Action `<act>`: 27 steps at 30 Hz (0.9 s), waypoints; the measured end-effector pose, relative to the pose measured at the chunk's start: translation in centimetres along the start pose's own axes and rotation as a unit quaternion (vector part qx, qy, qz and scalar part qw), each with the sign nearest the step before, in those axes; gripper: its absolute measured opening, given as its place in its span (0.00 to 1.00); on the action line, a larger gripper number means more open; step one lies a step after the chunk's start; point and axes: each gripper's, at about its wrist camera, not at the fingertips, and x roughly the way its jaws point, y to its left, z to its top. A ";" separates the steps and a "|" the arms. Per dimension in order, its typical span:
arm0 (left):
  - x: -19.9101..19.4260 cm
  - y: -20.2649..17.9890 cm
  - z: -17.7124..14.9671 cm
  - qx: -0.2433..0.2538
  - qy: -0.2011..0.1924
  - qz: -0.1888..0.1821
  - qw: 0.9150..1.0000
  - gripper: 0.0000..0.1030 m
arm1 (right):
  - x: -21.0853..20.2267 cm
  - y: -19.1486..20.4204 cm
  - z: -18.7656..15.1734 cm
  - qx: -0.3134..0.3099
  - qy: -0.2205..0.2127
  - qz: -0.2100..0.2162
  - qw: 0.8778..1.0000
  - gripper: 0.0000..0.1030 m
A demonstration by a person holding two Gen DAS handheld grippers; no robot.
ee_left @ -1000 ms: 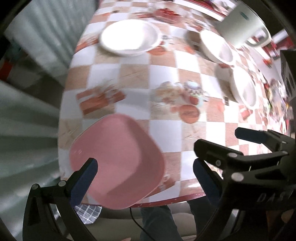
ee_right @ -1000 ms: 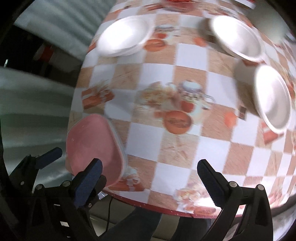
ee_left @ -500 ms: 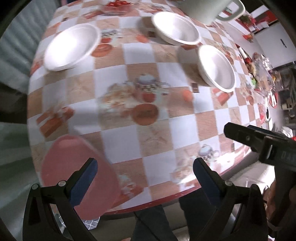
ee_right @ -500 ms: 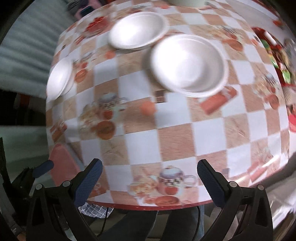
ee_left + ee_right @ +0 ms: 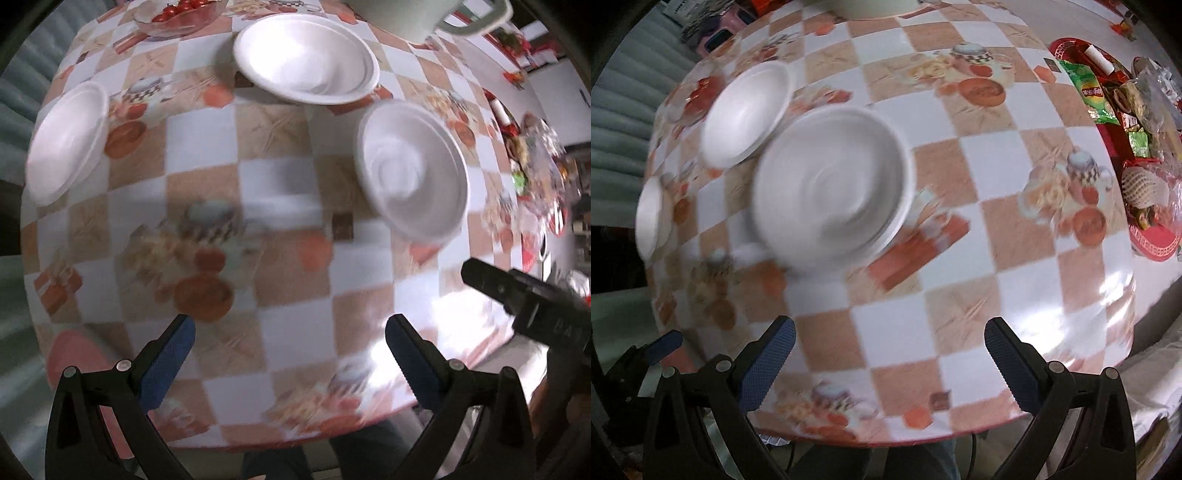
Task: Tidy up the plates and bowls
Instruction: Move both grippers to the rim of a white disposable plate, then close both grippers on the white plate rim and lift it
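Observation:
Three white foam bowls sit on the checkered tablecloth: a near one, a far one and a left one. A pink plate lies at the table's near left corner, partly behind my left gripper's finger. My left gripper is open and empty above the table's near edge. My right gripper is open and empty, also above the near edge, in front of the near bowl; its body shows in the left wrist view.
A glass bowl of tomatoes and a large pale mug stand at the far side. A red tray of snack packets fills the table's right side. The table's rounded front edge lies just below the fingers.
Both grippers have swung right and forward from the pink plate toward the white bowls. The bowls now look larger and closer. Both grippers stay open.

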 end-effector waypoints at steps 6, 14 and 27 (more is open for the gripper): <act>2.3 -2.3 3.5 -0.021 0.006 0.018 1.000 1.00 | 1.6 -2.1 4.0 0.013 0.010 0.003 1.000 1.00; 4.5 -4.2 6.2 -0.036 0.011 0.037 0.999 1.00 | 3.7 -2.3 7.2 -0.003 0.026 0.013 1.000 1.00; 8.3 -5.4 8.8 -0.030 0.027 0.065 0.997 1.00 | 7.5 -2.4 8.9 -0.025 0.058 -0.001 0.998 1.00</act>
